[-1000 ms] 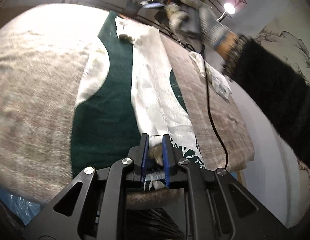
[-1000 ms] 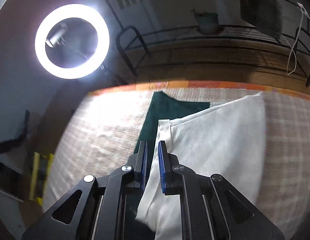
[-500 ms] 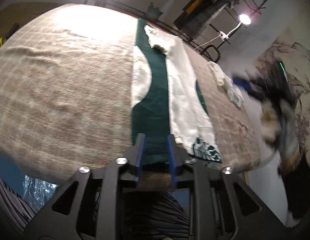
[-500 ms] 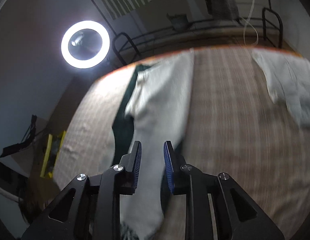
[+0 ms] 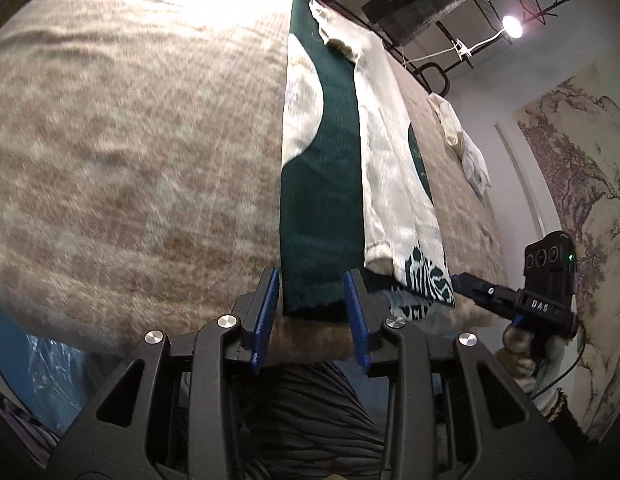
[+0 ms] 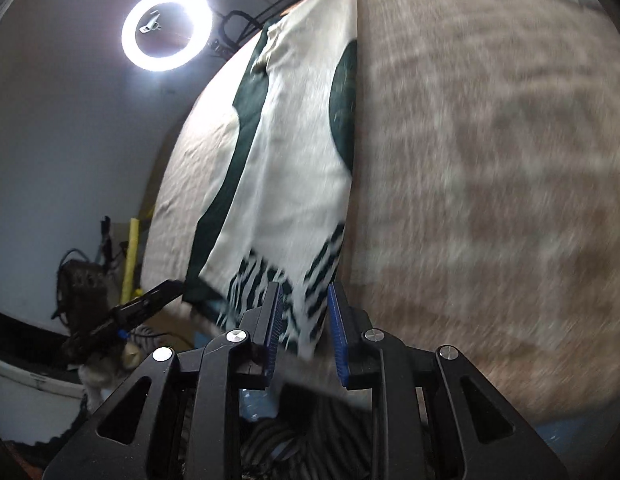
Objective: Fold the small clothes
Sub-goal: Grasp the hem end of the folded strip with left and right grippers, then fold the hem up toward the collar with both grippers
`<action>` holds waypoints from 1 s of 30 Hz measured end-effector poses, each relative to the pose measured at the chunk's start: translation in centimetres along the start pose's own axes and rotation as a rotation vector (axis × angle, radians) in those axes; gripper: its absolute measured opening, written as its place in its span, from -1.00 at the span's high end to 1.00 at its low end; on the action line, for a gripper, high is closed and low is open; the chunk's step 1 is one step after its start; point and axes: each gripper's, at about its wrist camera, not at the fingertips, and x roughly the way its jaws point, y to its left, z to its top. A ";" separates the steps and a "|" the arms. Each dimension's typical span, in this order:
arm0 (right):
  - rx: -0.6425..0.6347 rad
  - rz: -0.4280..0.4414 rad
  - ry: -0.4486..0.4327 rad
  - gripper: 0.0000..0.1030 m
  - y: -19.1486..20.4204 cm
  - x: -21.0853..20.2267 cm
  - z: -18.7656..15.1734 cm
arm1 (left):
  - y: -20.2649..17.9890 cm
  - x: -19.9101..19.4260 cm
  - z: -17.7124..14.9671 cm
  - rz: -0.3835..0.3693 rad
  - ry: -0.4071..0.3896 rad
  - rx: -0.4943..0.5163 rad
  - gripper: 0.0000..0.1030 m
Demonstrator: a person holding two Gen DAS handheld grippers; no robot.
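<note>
A dark green and white garment [image 5: 322,184] lies as a long strip on the plaid-covered table [image 5: 129,152], its white side panel folded over the green middle. Its near hem has a green and white pattern [image 5: 426,280]. My left gripper [image 5: 312,308] is open and empty, its jaws either side of the green near hem at the table's front edge. My right gripper [image 6: 303,320] is open over the patterned hem [image 6: 297,292] of the same garment [image 6: 293,152]. It also shows in the left wrist view [image 5: 510,300], at the garment's right corner.
Another white garment [image 5: 462,148] lies crumpled at the table's far right edge. A ring light [image 6: 167,28] and a metal rack [image 5: 450,8] stand behind the table. A striped cloth [image 5: 310,412] shows below the table's front edge.
Both grippers let go of the white panel after laying it over the garment, opened, and drew back to the table's near edge. The right gripper swung from the far end to the near hem.
</note>
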 end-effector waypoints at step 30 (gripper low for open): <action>0.037 0.228 -0.122 0.98 0.2 -1.1 2.1 | -2.7 -0.5 4.2 -0.135 -0.038 0.022 1.00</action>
